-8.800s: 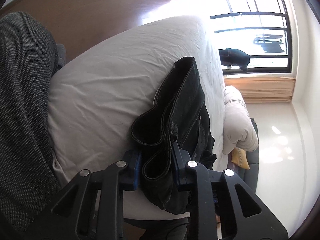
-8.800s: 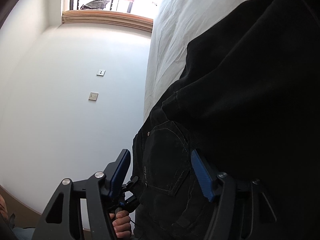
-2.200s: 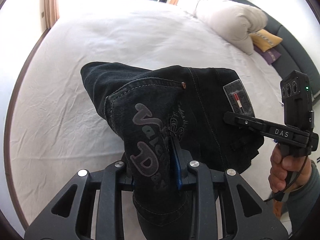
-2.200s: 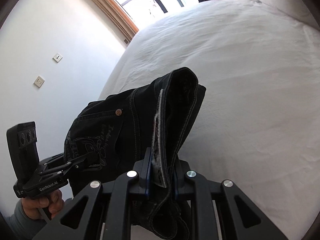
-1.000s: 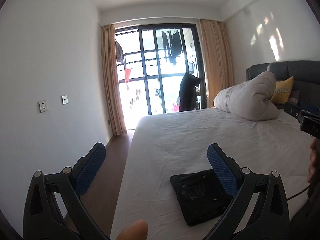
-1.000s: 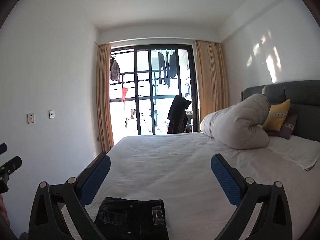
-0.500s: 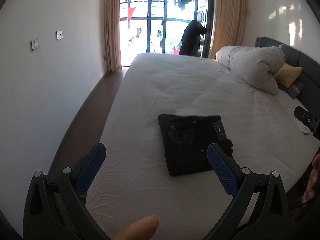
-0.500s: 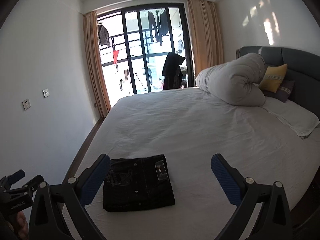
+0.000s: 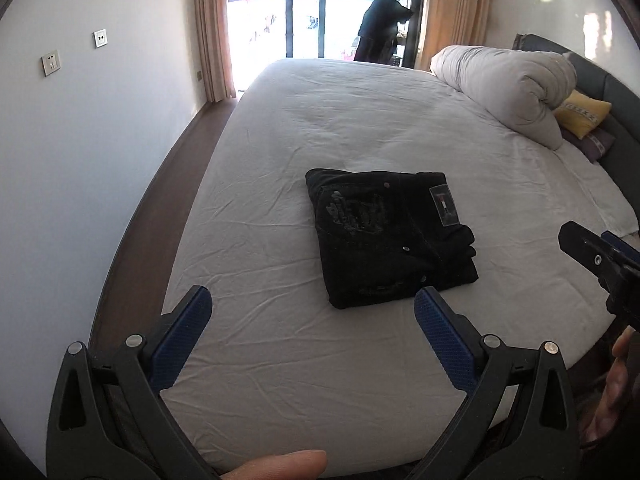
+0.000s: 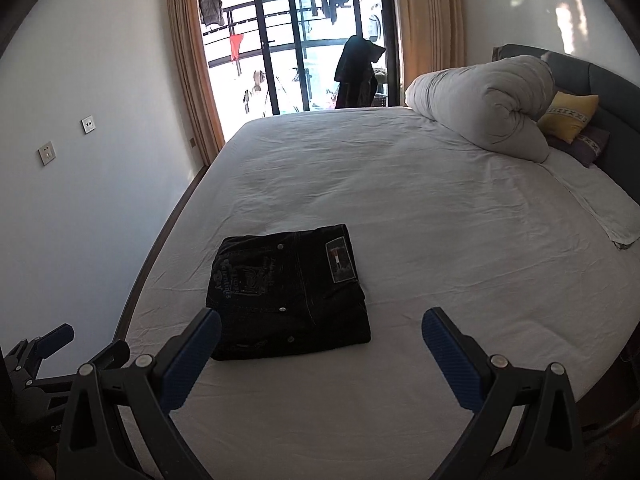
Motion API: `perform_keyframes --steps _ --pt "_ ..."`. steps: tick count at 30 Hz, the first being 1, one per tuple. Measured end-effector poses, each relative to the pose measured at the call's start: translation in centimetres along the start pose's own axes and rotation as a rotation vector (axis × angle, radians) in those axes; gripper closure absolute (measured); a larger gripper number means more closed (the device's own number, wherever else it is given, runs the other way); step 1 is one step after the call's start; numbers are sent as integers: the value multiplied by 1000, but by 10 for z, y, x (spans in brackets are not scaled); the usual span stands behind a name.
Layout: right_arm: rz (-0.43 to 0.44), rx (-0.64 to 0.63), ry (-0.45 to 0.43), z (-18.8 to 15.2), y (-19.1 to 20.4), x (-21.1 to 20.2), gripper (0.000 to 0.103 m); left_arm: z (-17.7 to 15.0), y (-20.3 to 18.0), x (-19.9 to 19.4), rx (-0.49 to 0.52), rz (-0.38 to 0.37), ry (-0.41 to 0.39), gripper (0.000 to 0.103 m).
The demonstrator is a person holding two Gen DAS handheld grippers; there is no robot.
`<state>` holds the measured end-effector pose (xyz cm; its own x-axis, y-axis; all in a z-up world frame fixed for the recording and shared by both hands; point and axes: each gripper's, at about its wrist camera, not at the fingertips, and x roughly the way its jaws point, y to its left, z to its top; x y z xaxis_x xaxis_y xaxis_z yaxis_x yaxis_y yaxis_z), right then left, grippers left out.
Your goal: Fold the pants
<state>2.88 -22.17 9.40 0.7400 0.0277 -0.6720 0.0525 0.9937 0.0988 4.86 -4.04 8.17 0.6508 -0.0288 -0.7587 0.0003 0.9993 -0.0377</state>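
Observation:
The black pants (image 9: 388,236) lie folded into a compact rectangle on the white bed sheet (image 9: 304,152), with a patch label on top. They also show in the right wrist view (image 10: 288,292). My left gripper (image 9: 312,304) is open and empty, held back above the near edge of the bed, apart from the pants. My right gripper (image 10: 320,328) is open and empty, also held back from the pants. The right gripper's body shows at the right edge of the left wrist view (image 9: 600,260).
A rolled grey duvet (image 10: 480,116) and a yellow pillow (image 10: 568,116) lie at the head of the bed by the dark headboard (image 10: 608,80). A white wall (image 10: 80,160) and a strip of wood floor (image 9: 160,184) run along the left. A glass balcony door (image 10: 300,40) is behind.
Both grippers let go of the pants and drew back from the bed. In the last second both views tilted down, bringing the folded pants into fuller view.

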Motion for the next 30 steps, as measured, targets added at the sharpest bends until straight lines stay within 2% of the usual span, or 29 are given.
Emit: perform_keyframes --steps 9,30 --pt "2 -14 21 -2 9 0 0 -3 6 -9 -1 4 21 0" --pt "11 -26 51 -9 10 3 0 -7 3 -5 2 3 33 0"
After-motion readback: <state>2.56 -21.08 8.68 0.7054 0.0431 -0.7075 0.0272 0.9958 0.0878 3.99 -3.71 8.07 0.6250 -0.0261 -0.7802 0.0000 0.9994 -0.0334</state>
